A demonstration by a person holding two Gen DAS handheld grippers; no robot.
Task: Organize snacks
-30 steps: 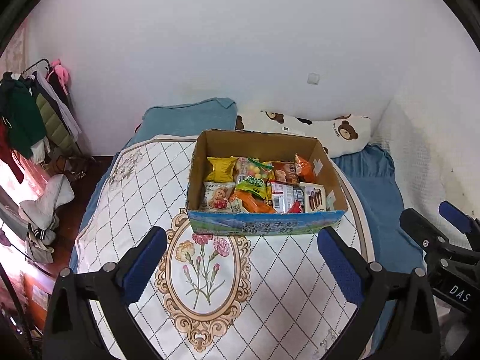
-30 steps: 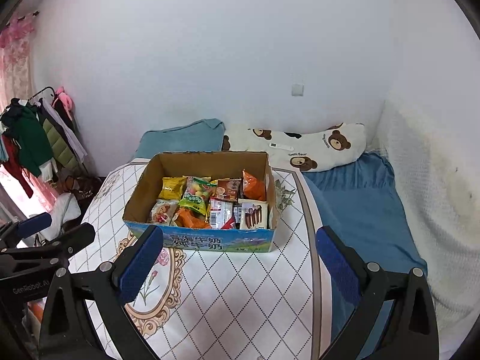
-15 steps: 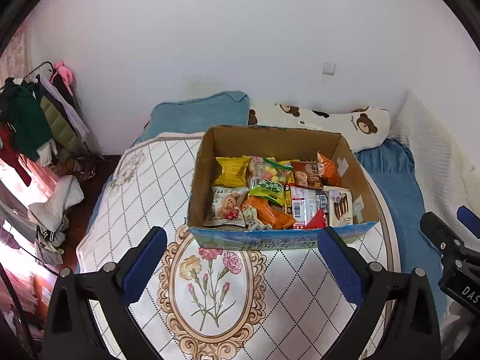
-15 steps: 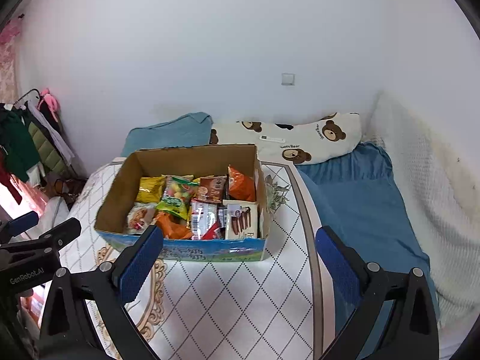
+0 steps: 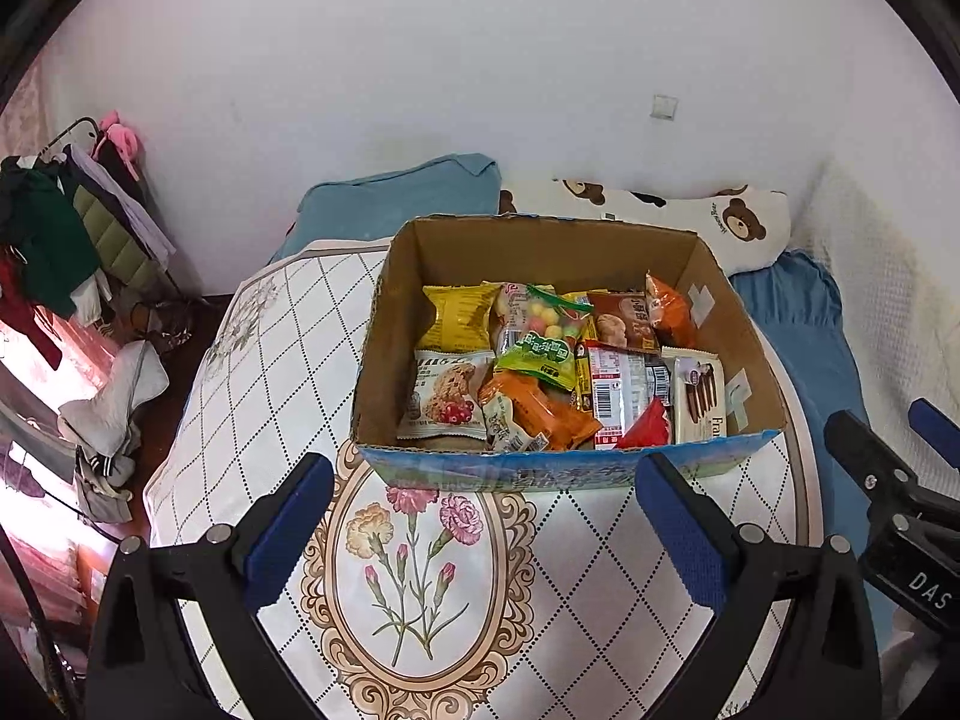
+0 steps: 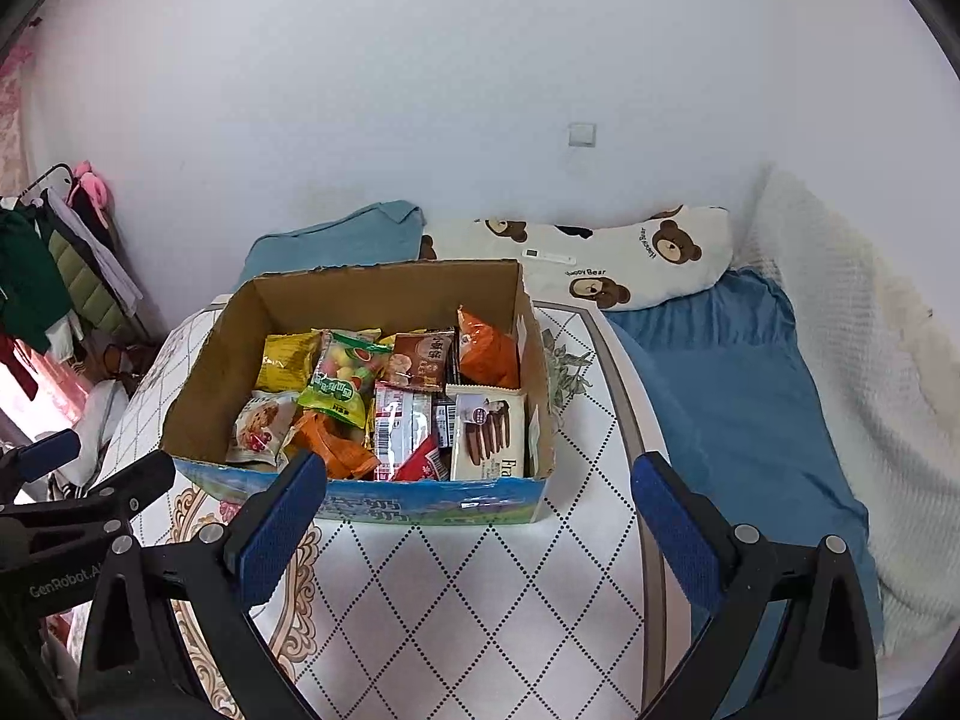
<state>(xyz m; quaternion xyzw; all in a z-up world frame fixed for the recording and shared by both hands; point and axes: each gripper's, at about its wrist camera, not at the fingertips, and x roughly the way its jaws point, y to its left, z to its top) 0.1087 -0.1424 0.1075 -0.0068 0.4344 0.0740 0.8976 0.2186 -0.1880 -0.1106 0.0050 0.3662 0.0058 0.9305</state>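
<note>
I have both tools spread wide and empty, the left tool (image 5: 483, 531) and right tool (image 6: 477, 531) hovering just short of the cardboard box (image 5: 561, 468) on the worktop (image 6: 480, 588), the snacks (image 5: 558, 372) jumbled inside, which fits either sorting about to start or a finished pack.

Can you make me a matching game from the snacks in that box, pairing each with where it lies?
Snacks:
1. yellow packet
2. chocolate biscuit box
3. orange bag
4. cereal cookie packet

Places in the cardboard box:
A. near right corner
B. far left corner
C. near left corner
D. far right corner

Pairs: 1-B, 2-A, 3-D, 4-C
</note>
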